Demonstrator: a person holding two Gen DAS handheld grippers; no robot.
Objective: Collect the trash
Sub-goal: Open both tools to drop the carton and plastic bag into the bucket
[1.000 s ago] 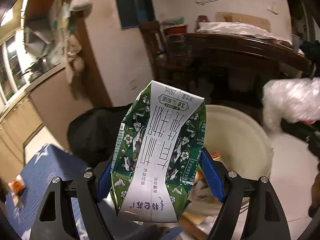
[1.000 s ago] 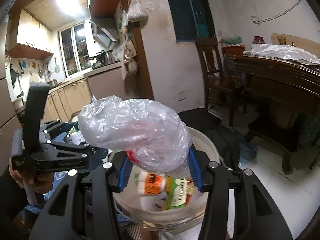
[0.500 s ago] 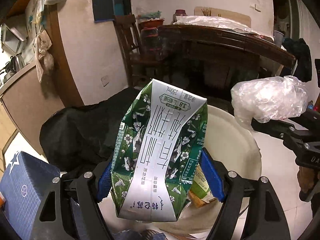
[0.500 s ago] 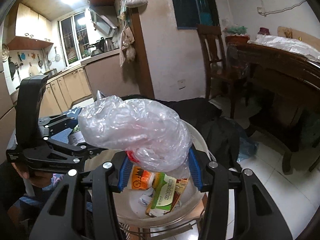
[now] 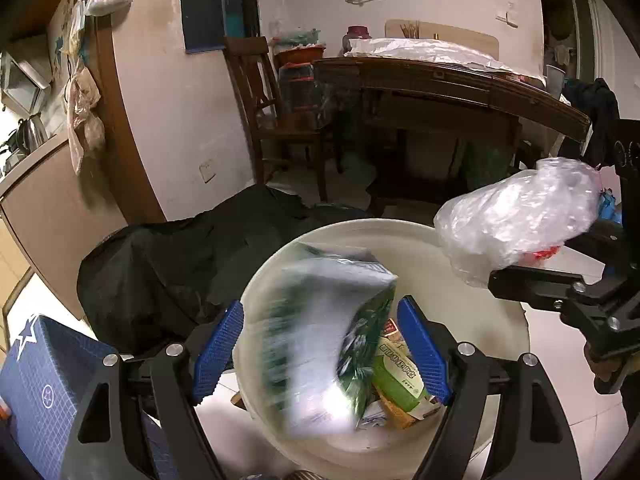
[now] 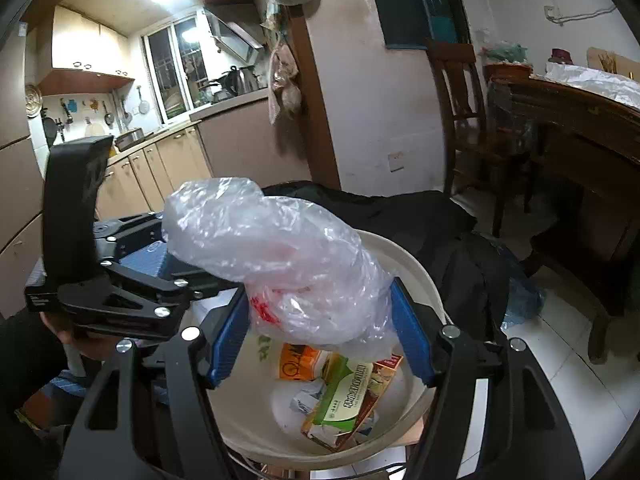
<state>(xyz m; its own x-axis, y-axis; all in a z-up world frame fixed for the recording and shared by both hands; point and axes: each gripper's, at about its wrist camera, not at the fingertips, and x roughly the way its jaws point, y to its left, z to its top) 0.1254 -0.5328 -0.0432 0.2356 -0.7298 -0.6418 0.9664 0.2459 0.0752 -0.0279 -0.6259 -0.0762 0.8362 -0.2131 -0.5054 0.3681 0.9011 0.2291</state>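
Observation:
In the left wrist view my left gripper (image 5: 320, 344) is open above a white bin (image 5: 492, 320). A green and white milk carton (image 5: 320, 340), blurred by motion, is dropping between the blue pads (image 5: 218, 346) into the bin. My right gripper (image 6: 320, 328) is shut on a crumpled clear plastic bag (image 6: 280, 256) and holds it over the bin (image 6: 404, 256). The bag also shows in the left wrist view (image 5: 516, 220). Cartons and wrappers (image 6: 344, 392) lie in the bin.
A black cloth (image 5: 180, 260) lies behind the bin. A blue box (image 5: 44, 384) sits at the left. A wooden chair (image 5: 272, 108) and a dark wooden table (image 5: 448, 84) stand behind. Kitchen cabinets (image 6: 160, 168) are at the far left.
My left gripper has opened and let go of the milk carton, which is falling into the bin. Both grippers have moved closer over the bin. The right still holds the bag.

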